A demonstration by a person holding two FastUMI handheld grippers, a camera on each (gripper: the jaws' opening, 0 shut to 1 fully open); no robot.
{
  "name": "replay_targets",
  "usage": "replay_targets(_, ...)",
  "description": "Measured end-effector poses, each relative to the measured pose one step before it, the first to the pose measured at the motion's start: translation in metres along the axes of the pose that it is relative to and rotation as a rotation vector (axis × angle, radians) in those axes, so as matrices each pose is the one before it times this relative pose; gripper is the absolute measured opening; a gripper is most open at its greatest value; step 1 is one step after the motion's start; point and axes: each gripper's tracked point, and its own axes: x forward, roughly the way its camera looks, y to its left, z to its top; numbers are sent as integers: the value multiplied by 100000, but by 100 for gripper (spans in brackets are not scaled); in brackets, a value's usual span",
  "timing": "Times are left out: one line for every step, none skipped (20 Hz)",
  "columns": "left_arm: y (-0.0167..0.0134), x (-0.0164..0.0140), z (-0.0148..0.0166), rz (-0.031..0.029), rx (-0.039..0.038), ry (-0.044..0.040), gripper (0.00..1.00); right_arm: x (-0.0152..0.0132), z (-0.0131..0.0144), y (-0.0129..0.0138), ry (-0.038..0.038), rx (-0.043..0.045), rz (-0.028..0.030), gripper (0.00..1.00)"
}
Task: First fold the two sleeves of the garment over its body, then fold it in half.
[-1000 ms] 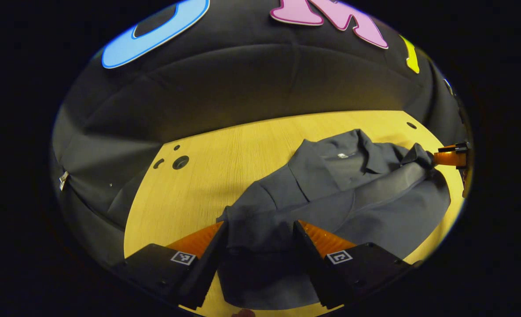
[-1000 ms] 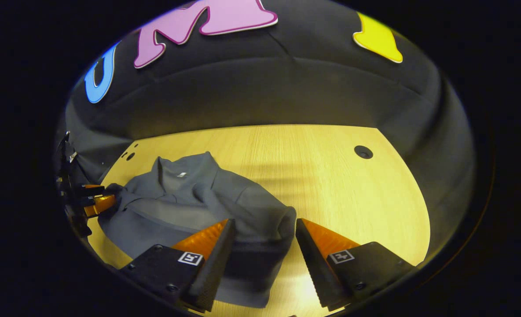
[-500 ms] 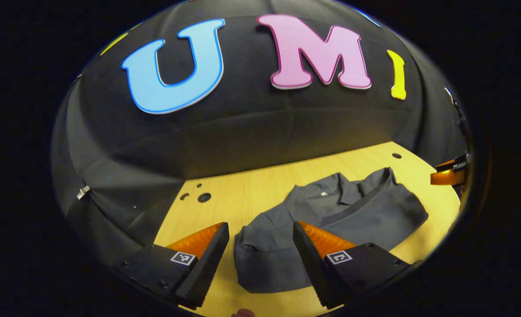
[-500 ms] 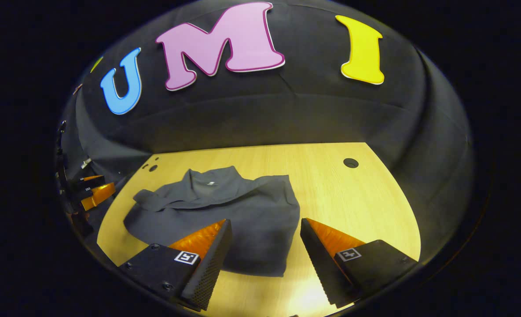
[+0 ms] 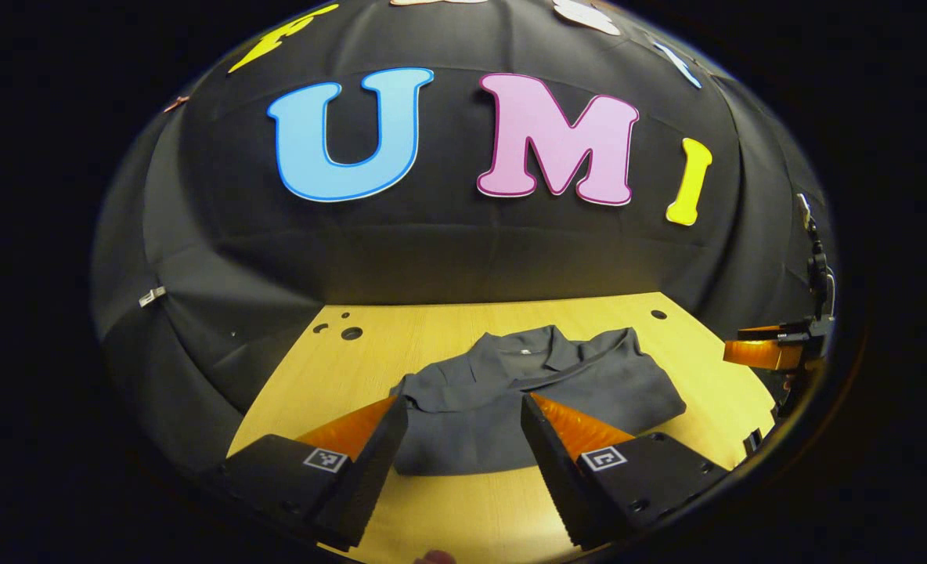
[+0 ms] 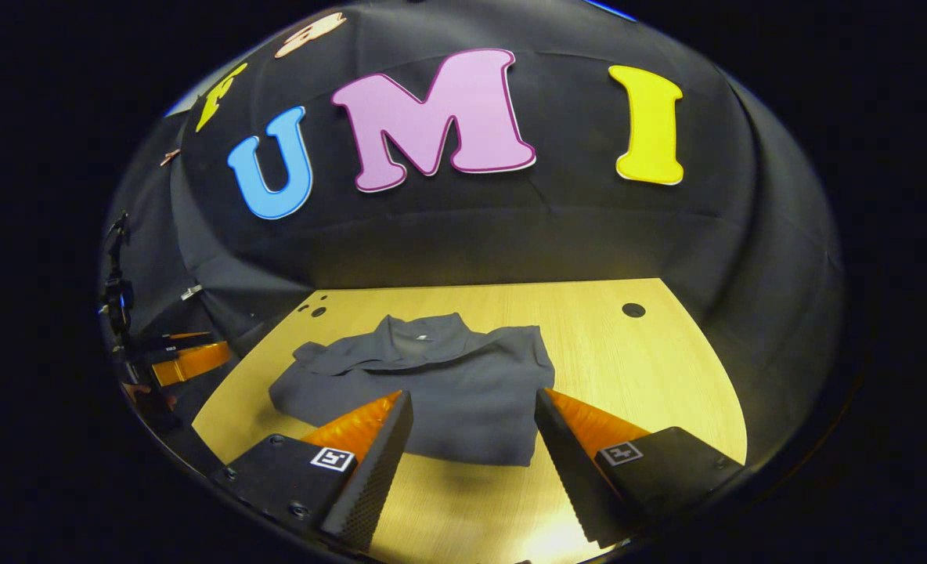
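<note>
On the table (image 6: pixel 667 352) at 12 o'clock from me, the garment (image 6: pixel 432 392) now lies folded small. My left gripper (image 5: pixel 456 446) and right gripper (image 6: pixel 467 454) have pulled back, spread wide, holding nothing. Folding looks done.

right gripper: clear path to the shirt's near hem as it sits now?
Probably yes. The right gripper is open and apart from the garment, whose near hem lies flat on the table just ahead of its fingers, with only bare tabletop between.

Garment (image 5: pixel 526 399) underside (folded layers) hidden
</note>
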Motion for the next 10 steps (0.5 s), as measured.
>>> replay_targets(-311, -662, -492, -399, -326, 915, 93, -833, 70, 348, -545, 463, 651, 97)
replay_targets(-33, -600, -326, 89, -287, 506, 93, -862, -19, 244, -657, 474, 434, 97)
replay_targets(-103, -514, -221, -109, -431, 331, 93, -682, 52, 168, -801, 320, 226, 97)
replay_targets(17, -520, -261, 221, -536, 427, 93, -460, 101, 258, -735, -156, 804, 97)
replay_targets(149, -460, -437, 711, -696, 848, 93, -628, 66, 142, -995, -553, 538, 97)
replay_targets(194, -431, -326, 1066, -893, 838, 93, -329, 88, 64, -588, -569, 482, 97)
replay_targets(120, -417, -239, 790, -1196, 560, 93, -395, 108, 154, -770, -429, 955, 97)
replay_targets(-22, -343, -141, 356, -1456, 32, 93, -443, 139, 237, -597, -684, 939, 97)
replay_targets(-36, -255, -199, 391, -2270, 551, 93, -444, -100, 148, 39, -587, 908, 97)
replay_targets(-200, -250, -129, 50, -2407, 36, 93, -424, 80, -137, -322, -254, -103, 97)
